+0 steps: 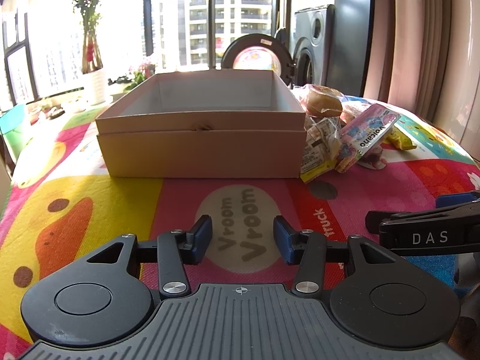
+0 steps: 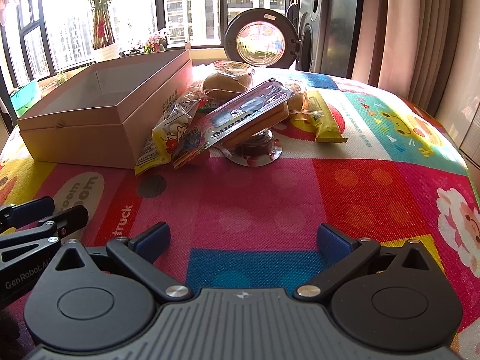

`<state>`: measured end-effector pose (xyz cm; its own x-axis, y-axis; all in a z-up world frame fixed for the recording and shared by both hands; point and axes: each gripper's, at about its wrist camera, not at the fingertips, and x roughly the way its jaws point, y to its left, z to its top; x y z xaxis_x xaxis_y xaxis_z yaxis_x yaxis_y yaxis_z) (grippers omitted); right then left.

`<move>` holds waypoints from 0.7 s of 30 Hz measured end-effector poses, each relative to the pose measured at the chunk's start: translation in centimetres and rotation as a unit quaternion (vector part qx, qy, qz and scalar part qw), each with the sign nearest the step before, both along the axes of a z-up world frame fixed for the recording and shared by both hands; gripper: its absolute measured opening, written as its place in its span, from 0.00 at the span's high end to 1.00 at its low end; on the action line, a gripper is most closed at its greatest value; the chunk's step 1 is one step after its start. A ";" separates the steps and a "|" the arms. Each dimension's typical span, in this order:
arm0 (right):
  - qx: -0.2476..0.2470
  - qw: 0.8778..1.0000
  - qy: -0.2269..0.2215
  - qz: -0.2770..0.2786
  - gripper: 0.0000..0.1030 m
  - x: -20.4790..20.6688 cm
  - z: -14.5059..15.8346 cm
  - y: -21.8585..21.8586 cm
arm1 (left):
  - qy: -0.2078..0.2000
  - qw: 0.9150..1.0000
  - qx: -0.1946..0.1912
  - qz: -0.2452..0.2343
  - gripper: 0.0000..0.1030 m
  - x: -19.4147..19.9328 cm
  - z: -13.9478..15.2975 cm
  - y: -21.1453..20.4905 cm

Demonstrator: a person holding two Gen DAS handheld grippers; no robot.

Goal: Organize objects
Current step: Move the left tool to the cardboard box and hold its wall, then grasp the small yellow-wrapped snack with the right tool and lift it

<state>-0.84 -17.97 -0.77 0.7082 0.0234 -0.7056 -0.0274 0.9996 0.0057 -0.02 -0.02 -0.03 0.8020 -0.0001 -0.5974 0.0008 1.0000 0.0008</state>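
My left gripper open over mat, right gripper wide open, both empty, box ahead, snacks piled touching its right side

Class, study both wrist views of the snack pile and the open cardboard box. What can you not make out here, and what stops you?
- Floor of the open brown cardboard box: left wrist view, hidden by its near wall.
- Dark pudding cup: right wrist view, mostly covered by the pink flat Volcano biscuit pack.
- Small print on the yellow cartoon snack bag: too small to read.
- Right gripper: left wrist view, cut off by the right edge.
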 end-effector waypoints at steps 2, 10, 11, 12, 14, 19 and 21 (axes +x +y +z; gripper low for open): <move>-0.001 1.000 0.001 0.000 0.00 0.0 0.0 0.0 | -0.001 1.000 -0.006 0.000 0.50 0.0 0.0 0.2; 0.015 0.999 -0.006 0.028 0.00 -0.6 0.3 -0.2 | -0.022 0.999 -0.030 -0.004 0.53 -0.4 2.5 2.4; 0.022 0.999 -0.005 0.034 0.00 -0.7 0.4 -0.2 | -0.030 0.999 -0.028 -0.008 0.53 -0.5 3.2 2.8; 0.033 0.999 -0.008 0.037 0.00 -0.9 0.8 -0.3 | -0.038 0.999 -0.026 -0.012 0.53 -0.4 4.2 3.5; 0.040 0.998 -0.027 0.043 0.00 -1.4 2.0 -0.3 | -0.044 0.998 -0.030 -0.015 0.53 0.2 6.0 5.1; 0.019 0.990 -0.128 0.063 0.00 -2.8 7.9 -0.2 | -0.051 0.998 -0.006 0.028 0.53 4.8 9.6 10.6; 0.022 0.986 -0.149 0.069 0.00 -2.7 9.7 -0.6 | -0.023 0.999 -0.008 0.033 0.53 7.8 9.7 12.5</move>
<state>-3.50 -18.60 8.92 0.8718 0.1611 -0.4626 -0.1711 0.9850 0.0205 7.81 12.43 9.71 0.8273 0.0436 -0.5600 -0.0641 0.9978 -0.0170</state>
